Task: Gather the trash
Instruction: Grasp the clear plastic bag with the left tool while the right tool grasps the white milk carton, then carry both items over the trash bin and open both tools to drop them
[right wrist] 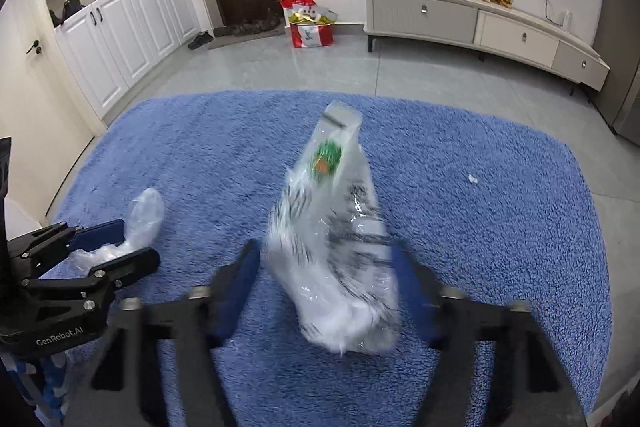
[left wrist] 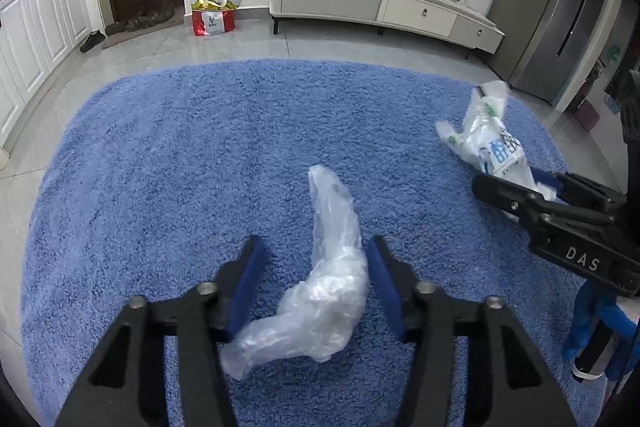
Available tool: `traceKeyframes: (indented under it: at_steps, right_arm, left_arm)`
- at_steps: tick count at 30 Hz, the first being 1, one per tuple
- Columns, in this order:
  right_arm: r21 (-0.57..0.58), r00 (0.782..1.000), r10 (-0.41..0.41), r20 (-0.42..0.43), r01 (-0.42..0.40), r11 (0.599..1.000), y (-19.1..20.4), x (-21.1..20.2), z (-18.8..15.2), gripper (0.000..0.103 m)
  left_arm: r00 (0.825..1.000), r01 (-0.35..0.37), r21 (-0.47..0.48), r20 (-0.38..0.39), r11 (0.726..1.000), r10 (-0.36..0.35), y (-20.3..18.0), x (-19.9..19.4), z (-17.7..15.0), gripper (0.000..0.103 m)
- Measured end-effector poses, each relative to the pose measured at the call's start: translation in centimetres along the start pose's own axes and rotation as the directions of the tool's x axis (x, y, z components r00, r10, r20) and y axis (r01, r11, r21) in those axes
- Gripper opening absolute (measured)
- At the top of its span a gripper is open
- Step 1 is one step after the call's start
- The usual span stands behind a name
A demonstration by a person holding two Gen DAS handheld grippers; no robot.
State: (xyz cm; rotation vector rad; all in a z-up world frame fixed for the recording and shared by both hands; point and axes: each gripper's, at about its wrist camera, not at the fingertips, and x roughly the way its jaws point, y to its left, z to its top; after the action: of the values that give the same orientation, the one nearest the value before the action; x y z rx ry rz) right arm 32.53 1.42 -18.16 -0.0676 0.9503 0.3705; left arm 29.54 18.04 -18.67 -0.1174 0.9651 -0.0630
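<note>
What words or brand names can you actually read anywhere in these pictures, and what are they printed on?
"DAS": on the right gripper body.
"GenRobot.AI": on the left gripper body.
"KFC": on the red-and-white bag by the door.
Printed plastic bag: blue, green and black print, too blurred to read.
Clear plastic bag: no text.

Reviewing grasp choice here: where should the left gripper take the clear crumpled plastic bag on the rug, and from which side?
Grip the clear plastic bag at its thick bunched middle, coming straight down from above. The left gripper already straddles it there, jaws open; the thin tail would probably slip.
</note>
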Motion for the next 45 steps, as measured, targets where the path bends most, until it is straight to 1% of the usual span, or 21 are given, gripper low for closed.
traceKeyframes:
  at_steps: [1,2,4,6,7,10,14,20,25,28,31,35,36,39,41,45]
  right_arm:
    - [0.003,1.000,0.006,0.003,-0.006,1.000,-0.1,-0.2,-0.2,0.049]
    - [-0.004,1.000,0.005,0.005,-0.005,1.000,0.0,-0.3,-0.3,0.046]
    - [-0.020,1.000,0.003,0.010,-0.003,1.000,0.3,-0.8,-0.6,0.030]
    - [-0.018,0.999,0.017,0.029,-0.016,1.000,0.3,-1.8,-1.2,0.023]
    - [-0.017,0.999,0.022,0.037,-0.022,1.000,0.3,-2.3,-1.5,0.016]
    - [-0.017,0.997,0.045,0.068,-0.044,0.999,0.5,-4.7,-3.0,0.015]
    - [-0.029,0.990,0.081,0.112,-0.078,0.997,1.0,-8.3,-5.0,0.015]
    - [-0.080,0.974,0.146,0.175,-0.134,0.988,2.2,-15.5,-8.3,0.015]
    - [-0.122,0.968,0.144,0.204,-0.121,0.985,2.1,-20.7,-11.0,0.015]
    - [-0.126,0.963,0.120,0.241,-0.092,0.988,0.7,-24.3,-12.2,0.015]
    - [-0.120,0.955,0.081,0.285,-0.048,0.992,-0.8,-27.8,-12.9,0.015]
    - [-0.088,0.944,0.023,0.330,0.006,0.996,-3.7,-31.3,-14.1,0.015]
    - [-0.073,0.941,-0.001,0.338,0.027,0.997,-4.8,-32.2,-14.6,0.015]
    - [-0.024,0.941,-0.050,0.334,0.062,0.998,-7.6,-33.2,-16.2,0.015]
    - [0.034,0.945,-0.087,0.315,0.081,0.996,-10.5,-33.2,-17.8,0.015]
    - [0.121,0.950,-0.151,0.274,0.122,0.985,-15.0,-32.4,-20.7,0.015]
  left_arm:
    - [1.000,0.002,-0.001,0.001,1.000,-0.002,0.0,-0.1,0.0,0.032]
    - [1.000,0.004,-0.003,-0.001,1.000,-0.004,0.0,-0.3,-0.2,0.025]
    - [1.000,0.012,-0.009,0.002,1.000,-0.012,0.1,-0.6,-0.5,0.024]
    - [1.000,0.019,-0.011,0.012,1.000,-0.019,0.0,-1.3,-1.0,0.024]
    - [1.000,0.021,-0.010,0.018,1.000,-0.021,-0.2,-1.8,-1.2,0.024]
    - [0.999,0.025,0.006,0.035,1.000,-0.025,-0.7,-3.4,-2.0,0.023]
    - [0.997,0.026,0.038,0.075,0.999,-0.029,-1.6,-7.1,-3.1,0.023]
    - [0.991,0.047,0.061,0.126,0.997,-0.054,-3.1,-12.5,-4.1,0.023]
    - [0.987,0.063,0.098,0.143,0.993,-0.077,-5.7,-15.8,-5.1,0.023]
    - [0.981,0.080,0.134,0.166,0.988,-0.102,-8.1,-17.8,-5.1,0.023]
    - [0.973,0.096,0.187,0.191,0.978,-0.132,-11.1,-19.7,-4.4,0.023]
    - [0.960,0.144,0.266,0.196,0.953,-0.200,-16.2,-21.3,-3.6,0.023]
    - [0.958,0.160,0.281,0.186,0.946,-0.218,-17.5,-21.3,-3.6,0.023]
    - [0.953,0.215,0.323,0.136,0.922,-0.270,-22.1,-20.5,-3.7,0.023]
    - [0.949,0.256,0.347,0.087,0.902,-0.303,-25.5,-19.3,-4.0,0.023]
    - [0.937,0.323,0.392,-0.006,0.861,-0.349,-32.0,-16.8,-5.1,0.023]
